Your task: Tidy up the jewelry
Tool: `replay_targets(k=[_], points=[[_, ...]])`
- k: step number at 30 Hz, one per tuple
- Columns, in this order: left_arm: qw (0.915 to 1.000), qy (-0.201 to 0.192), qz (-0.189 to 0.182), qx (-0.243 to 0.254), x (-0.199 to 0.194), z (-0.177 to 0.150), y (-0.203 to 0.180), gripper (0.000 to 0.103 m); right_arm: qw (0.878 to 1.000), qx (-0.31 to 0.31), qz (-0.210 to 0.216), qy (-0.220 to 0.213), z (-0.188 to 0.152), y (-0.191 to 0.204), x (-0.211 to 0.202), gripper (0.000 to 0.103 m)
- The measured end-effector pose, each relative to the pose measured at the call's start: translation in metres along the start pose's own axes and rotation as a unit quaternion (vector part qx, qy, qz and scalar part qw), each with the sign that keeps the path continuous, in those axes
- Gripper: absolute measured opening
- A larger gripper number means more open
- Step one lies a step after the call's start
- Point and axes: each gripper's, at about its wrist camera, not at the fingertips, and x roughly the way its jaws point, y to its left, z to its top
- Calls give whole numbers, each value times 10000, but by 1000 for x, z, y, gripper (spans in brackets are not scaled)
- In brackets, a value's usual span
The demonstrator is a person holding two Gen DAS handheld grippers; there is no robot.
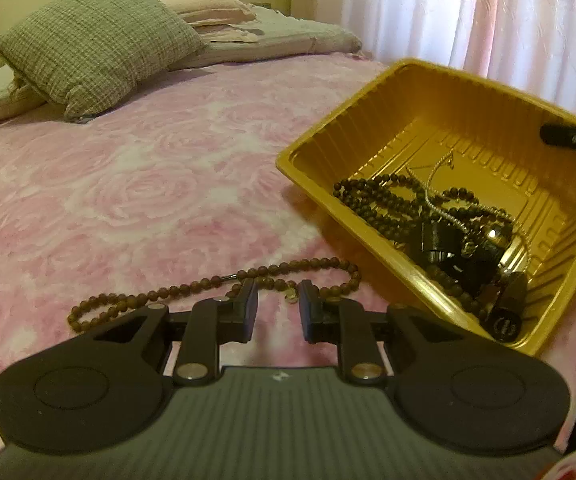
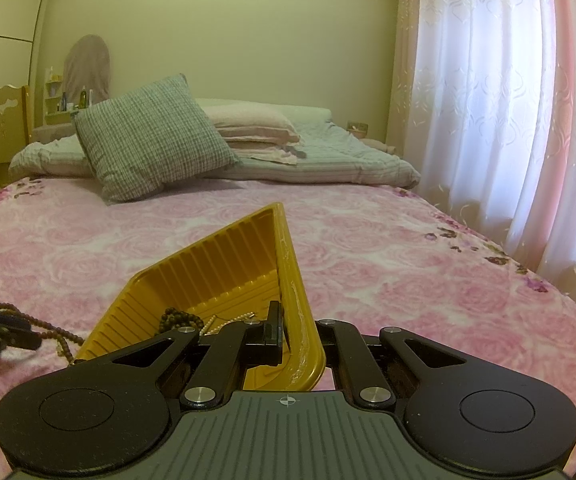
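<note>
A: Where's the tray (image 1: 367,124)?
B: Gold plastic, one only, on the pink rose blanket (image 1: 128,184). It's tilted: the right gripper (image 2: 288,332) has its fingers pressed together on the tray's near rim, one finger inside the wall, the other outside, lifting that side.

A: And the loose beads?
B: One brown bead strand (image 1: 208,284) lies on the blanket just beside the tray's low edge, on the side away from the curtain (image 1: 487,20). It doesn't touch the wall, as far as I can tell.

A: Left gripper (image 1: 278,308)?
B: Just over that strand, beside the tray. Fingers a little apart, nothing pinched; a small pendant on the strand shows in the gap betw. them.

A: What's in the tray?
B: A tangle slid to its low corner: dark bead strands (image 1: 367,200), can't count them, a thin silver chain (image 1: 435,196) and a few black pieces (image 1: 459,252), no. unclear.

A: Room to move?
B: Plenty. From the tray toward the pillows the blanket is bare. The checked cushion (image 1: 96,36), one, leans on folded bedding well apart from the tray. Curtain side is tight: bed edge and curtain run near the tray's high rim.

A: Anything else?
B: In the right view, a wooden chair (image 2: 4,128) stands far off, past the cushion, at the bed's far corner.
</note>
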Motion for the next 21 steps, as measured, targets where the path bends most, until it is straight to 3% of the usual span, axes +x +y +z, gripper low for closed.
replay_targets(k=[9,15,19,21], points=[[9992,127,-46,369,24,3,-13,19,10000,31,-9,17,-1,-2,1,6],[9993,127,-50,362,31,2,-13,19,10000,34,-15,27,-2,-3,1,6],[9989,190,-65,417,31,1,-14,7,10000,41,-17,28,-2,-4,1,6],[9990,189,-37,408,29,1,-14,7,10000,37,-16,27,-2,-4,2,6]])
